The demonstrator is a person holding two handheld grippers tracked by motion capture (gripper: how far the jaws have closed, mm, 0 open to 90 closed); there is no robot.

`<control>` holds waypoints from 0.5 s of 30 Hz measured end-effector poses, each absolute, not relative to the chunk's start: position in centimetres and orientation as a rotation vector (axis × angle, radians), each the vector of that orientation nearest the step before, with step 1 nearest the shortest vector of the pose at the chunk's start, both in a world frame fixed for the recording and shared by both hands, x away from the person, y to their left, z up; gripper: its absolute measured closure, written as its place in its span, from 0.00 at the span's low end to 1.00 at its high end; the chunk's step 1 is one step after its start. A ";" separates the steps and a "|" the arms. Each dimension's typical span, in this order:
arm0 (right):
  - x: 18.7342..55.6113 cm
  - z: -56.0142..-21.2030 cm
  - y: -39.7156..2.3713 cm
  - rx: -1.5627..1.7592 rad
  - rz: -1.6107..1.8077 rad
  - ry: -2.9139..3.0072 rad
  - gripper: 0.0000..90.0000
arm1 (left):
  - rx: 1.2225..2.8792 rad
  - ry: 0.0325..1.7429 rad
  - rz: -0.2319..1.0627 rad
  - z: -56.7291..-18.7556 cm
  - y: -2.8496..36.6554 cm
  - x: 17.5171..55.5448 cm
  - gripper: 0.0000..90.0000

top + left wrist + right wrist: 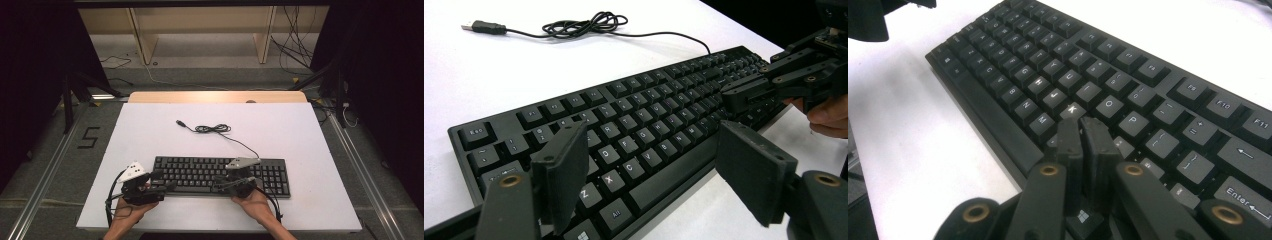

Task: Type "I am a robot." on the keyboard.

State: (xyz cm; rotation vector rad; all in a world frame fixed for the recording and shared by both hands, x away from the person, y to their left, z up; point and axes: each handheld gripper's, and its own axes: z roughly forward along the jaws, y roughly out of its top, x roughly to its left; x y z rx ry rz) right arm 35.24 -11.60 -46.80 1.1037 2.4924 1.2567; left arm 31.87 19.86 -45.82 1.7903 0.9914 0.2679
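- Both forearms come in from the near edge of the white desk (310, 150), each hand wrapped around a gripper at the front of the black keyboard (200, 172).
- The left hand (131, 207) sits low at the keyboard's near left corner, with the left gripper (167, 186) reaching in over the left end of the keys.
- Its jaws stand wide apart, nothing between them but air; in the left gripper view (651, 165) the bottom letter row and the space bar show through the gap.
- The right hand (255, 202) holds the right gripper (220, 184) at the front edge, right of centre, and its tip points in toward the left gripper.
- The right gripper's jaws are pressed together, holding nothing; in the right gripper view (1087, 131) the tips sit low over the keys just below the K key, and whether they press on a key I cannot tell.
- The keyboard lies flat on the near half of the desk, its long axis running left to right, with the space bar row toward the person.
- Its cable (215, 129) leaves the far edge and runs up the desk into a loose coil, and the USB plug (180, 122) lies beyond it, pointing up and to the left.
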 end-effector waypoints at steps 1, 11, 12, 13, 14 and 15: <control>35.3 -46.8 -11.6 1.106 1.252 2.495 0.98 | 1.791 0.991 0.268 -45.9 19.8 31.8 0.32; 35.4 -47.3 -11.3 1.106 1.219 2.512 1.00 | 1.789 0.990 0.266 -46.0 19.9 31.5 0.31; 35.4 -47.3 -11.3 1.106 1.219 2.512 1.00 | 1.788 0.990 0.266 -46.0 19.9 31.5 0.31; 35.4 -47.3 -11.3 1.105 1.216 2.512 1.00 | 1.787 0.989 0.266 -46.0 19.9 31.5 0.31; 35.5 -47.3 -11.2 1.107 1.214 2.511 1.00 | 1.788 0.988 0.265 -46.0 19.9 31.4 0.31; 35.5 -47.3 -11.2 1.108 1.211 2.511 1.00 | 1.786 0.987 0.266 -46.0 19.9 31.4 0.31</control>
